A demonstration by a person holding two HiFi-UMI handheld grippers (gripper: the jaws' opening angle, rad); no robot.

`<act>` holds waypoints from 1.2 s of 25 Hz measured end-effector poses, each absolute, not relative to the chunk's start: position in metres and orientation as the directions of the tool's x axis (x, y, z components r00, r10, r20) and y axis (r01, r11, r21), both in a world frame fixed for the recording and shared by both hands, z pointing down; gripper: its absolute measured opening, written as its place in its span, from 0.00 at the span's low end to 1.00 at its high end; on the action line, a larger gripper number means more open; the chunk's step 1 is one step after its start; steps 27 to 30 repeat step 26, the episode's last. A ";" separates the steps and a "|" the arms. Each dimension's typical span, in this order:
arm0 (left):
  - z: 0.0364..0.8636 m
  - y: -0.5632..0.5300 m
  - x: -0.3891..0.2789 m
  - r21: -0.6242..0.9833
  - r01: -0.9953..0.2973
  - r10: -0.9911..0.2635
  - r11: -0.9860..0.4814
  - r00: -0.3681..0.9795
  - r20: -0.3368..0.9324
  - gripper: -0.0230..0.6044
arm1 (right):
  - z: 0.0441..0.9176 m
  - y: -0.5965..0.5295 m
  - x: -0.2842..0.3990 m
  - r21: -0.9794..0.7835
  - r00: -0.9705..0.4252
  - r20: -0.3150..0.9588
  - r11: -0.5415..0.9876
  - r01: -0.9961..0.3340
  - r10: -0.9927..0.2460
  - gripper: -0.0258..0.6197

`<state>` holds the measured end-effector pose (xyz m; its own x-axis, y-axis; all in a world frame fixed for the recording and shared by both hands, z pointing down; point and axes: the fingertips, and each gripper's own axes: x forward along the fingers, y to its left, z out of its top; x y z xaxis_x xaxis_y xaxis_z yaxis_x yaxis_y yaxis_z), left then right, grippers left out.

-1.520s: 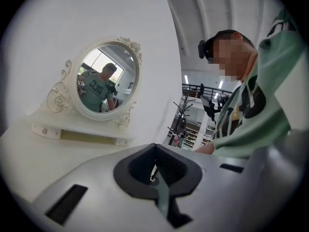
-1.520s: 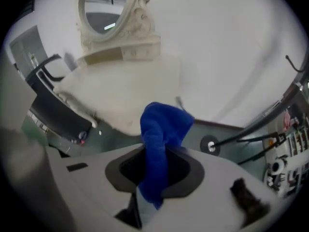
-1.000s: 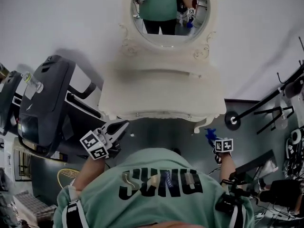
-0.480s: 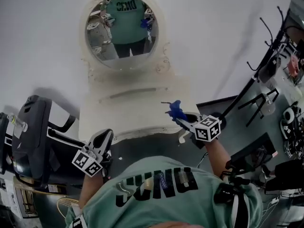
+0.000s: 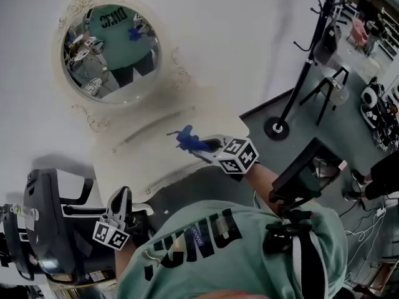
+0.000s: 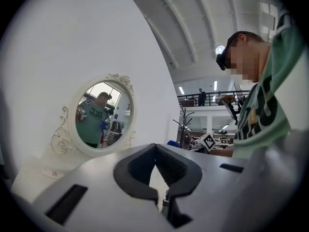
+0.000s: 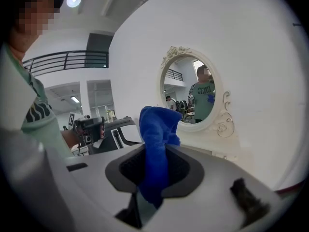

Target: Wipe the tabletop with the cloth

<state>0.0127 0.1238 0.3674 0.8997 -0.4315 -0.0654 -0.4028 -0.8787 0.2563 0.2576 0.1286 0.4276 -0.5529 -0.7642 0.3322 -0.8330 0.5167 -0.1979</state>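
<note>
Right gripper [image 5: 201, 147]: its 2 jaws are clamped on a bright blue fuzzy cloth [image 5: 185, 137]. The cloth fills the gap between the dark pads and bunches out past the tips.
Cloth position: it is held over the right half of the cream painted tabletop [image 5: 146, 151], between the back and front edges. Whether it touches the surface cannot be told.
Left gripper [image 5: 120, 196]: its 2 jaws meet at the tips with nothing between them. It is held low, off the tabletop's front-left corner and close to the person's green shirt [image 5: 206, 248].
Oval mirror in a scrolled cream frame [image 5: 109, 48]: it stands at the tabletop's back edge against the white wall [image 5: 249, 30]. It reflects the person and the blue cloth.
Dark grey machine [image 5: 43, 229]: it stands left of the tabletop, near the left gripper.
Black coat stand [image 5: 305, 61]: it stands right of the tabletop on the grey floor [image 5: 324, 123].
</note>
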 end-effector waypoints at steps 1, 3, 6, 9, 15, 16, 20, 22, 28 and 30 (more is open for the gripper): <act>0.367 0.120 0.007 0.251 -0.393 -0.421 -0.885 0.904 -0.069 0.05 | 0.427 0.126 0.250 -0.178 -0.539 0.336 0.509 -0.842 -0.773 0.17; 0.365 0.114 -0.007 0.233 -0.375 -0.400 -0.897 0.914 -0.069 0.05 | 0.427 0.122 0.234 -0.155 -0.512 0.343 0.491 -0.858 -0.787 0.17; 0.366 0.105 -0.035 0.216 -0.367 -0.388 -0.905 0.919 -0.066 0.05 | 0.427 0.119 0.203 -0.139 -0.504 0.348 0.488 -0.862 -0.791 0.17; 0.369 0.093 -0.052 0.231 -0.361 -0.386 -0.904 0.919 -0.075 0.05 | 0.421 0.111 0.184 -0.114 -0.496 0.339 0.489 -0.865 -0.799 0.17; 0.367 0.083 -0.063 0.223 -0.360 -0.388 -0.906 0.917 -0.096 0.05 | 0.411 0.099 0.174 -0.065 -0.480 0.347 0.490 -0.869 -0.805 0.17; 0.367 0.082 -0.065 0.222 -0.365 -0.393 -0.904 0.914 -0.099 0.05 | 0.412 0.097 0.175 -0.065 -0.479 0.349 0.490 -0.870 -0.805 0.17; 0.368 0.081 -0.069 0.234 -0.374 -0.407 -0.897 0.907 -0.108 0.05 | 0.408 0.095 0.178 -0.059 -0.478 0.356 0.491 -0.869 -0.803 0.17; 0.370 0.083 -0.065 0.240 -0.372 -0.404 -0.897 0.909 -0.103 0.05 | 0.406 0.096 0.179 -0.057 -0.482 0.354 0.496 -0.867 -0.802 0.17; 0.373 0.087 -0.053 0.240 -0.358 -0.389 -0.902 0.916 -0.098 0.05 | 0.404 0.100 0.185 -0.053 -0.485 0.348 0.500 -0.865 -0.802 0.17; 0.373 0.087 -0.053 0.240 -0.358 -0.389 -0.902 0.916 -0.098 0.05 | 0.404 0.100 0.185 -0.053 -0.485 0.348 0.500 -0.865 -0.802 0.17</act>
